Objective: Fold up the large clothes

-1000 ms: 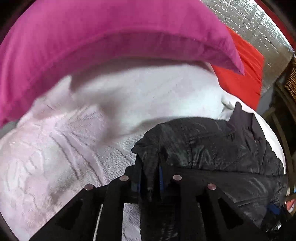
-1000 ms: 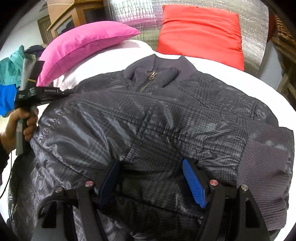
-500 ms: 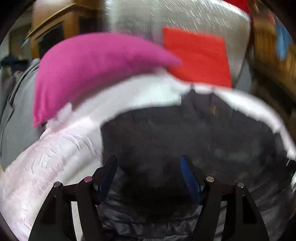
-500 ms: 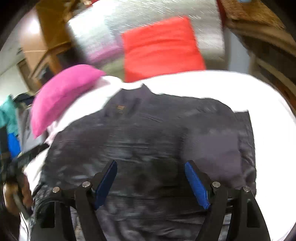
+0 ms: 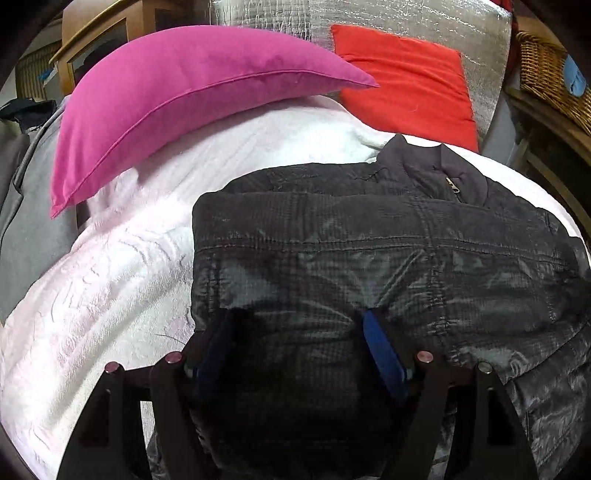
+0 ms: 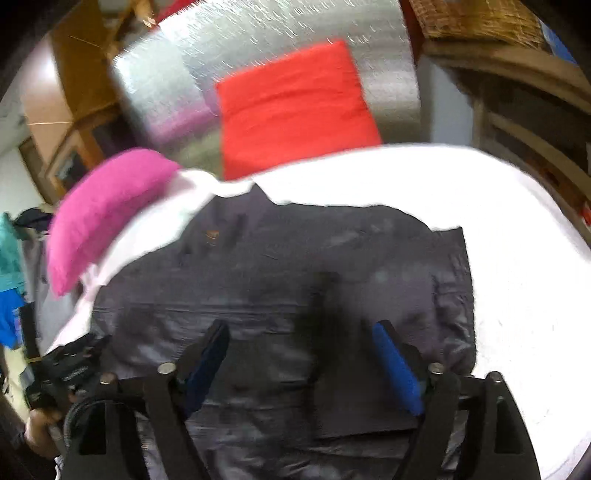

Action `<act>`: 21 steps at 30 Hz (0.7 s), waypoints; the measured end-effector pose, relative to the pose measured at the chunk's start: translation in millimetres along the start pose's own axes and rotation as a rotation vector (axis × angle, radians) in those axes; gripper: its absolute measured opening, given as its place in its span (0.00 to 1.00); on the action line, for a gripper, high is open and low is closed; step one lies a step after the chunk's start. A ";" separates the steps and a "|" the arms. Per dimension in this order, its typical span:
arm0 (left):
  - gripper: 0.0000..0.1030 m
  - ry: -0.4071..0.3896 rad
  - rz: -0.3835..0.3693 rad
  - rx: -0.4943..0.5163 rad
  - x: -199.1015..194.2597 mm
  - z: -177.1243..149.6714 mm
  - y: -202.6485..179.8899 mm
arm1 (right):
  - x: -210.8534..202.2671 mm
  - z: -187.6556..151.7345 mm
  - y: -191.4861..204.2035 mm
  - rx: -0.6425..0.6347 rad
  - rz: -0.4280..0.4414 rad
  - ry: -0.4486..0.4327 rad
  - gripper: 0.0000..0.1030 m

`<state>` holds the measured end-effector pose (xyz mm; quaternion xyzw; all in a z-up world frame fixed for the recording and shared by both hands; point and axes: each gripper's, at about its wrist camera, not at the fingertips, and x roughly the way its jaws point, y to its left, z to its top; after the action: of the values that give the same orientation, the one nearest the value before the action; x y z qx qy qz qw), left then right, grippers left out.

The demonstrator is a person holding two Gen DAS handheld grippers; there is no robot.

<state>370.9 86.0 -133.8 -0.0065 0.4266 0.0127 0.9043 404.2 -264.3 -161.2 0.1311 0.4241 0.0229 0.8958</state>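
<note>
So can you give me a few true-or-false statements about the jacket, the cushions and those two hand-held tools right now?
1. The dark jacket lies on a white bedcover. True.
2. The left gripper is clamped on the jacket. False: its blue-padded fingers stand apart, with nothing gripped.
3. The pink pillow rests on top of the jacket. False: it lies on the bedcover, apart from the jacket.
4. A red cushion leans against a silver foil panel. True.
5. The right gripper is open over the jacket. True.
</note>
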 end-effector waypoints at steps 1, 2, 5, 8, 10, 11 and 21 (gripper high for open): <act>0.73 0.000 0.002 0.003 -1.7 -2.6 -0.1 | 10.0 -1.8 -5.4 0.011 -0.003 0.024 0.81; 0.73 0.001 0.005 0.004 -3.9 -4.1 0.0 | 11.6 -2.5 -5.8 0.010 -0.002 0.014 0.81; 0.74 0.005 0.001 0.001 -4.9 -5.1 2.6 | 0.3 4.1 -1.1 0.035 0.016 -0.010 0.81; 0.75 0.004 0.001 -0.005 1.0 -3.1 0.6 | -11.0 16.6 -6.3 0.069 0.038 -0.057 0.81; 0.75 0.002 0.000 -0.007 2.0 -3.3 0.5 | -1.8 20.2 -14.5 0.090 0.018 -0.041 0.81; 0.76 0.002 0.000 -0.007 2.7 -3.0 -0.2 | 15.7 20.1 -22.7 0.111 0.022 0.023 0.81; 0.75 -0.020 -0.020 -0.084 -26.5 -2.9 16.9 | -46.5 13.5 -22.7 0.103 0.063 -0.059 0.81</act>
<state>351.3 102.4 -115.2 -0.0487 0.4164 0.0215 0.9076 383.3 -296.2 -123.7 0.1910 0.3937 0.0254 0.8988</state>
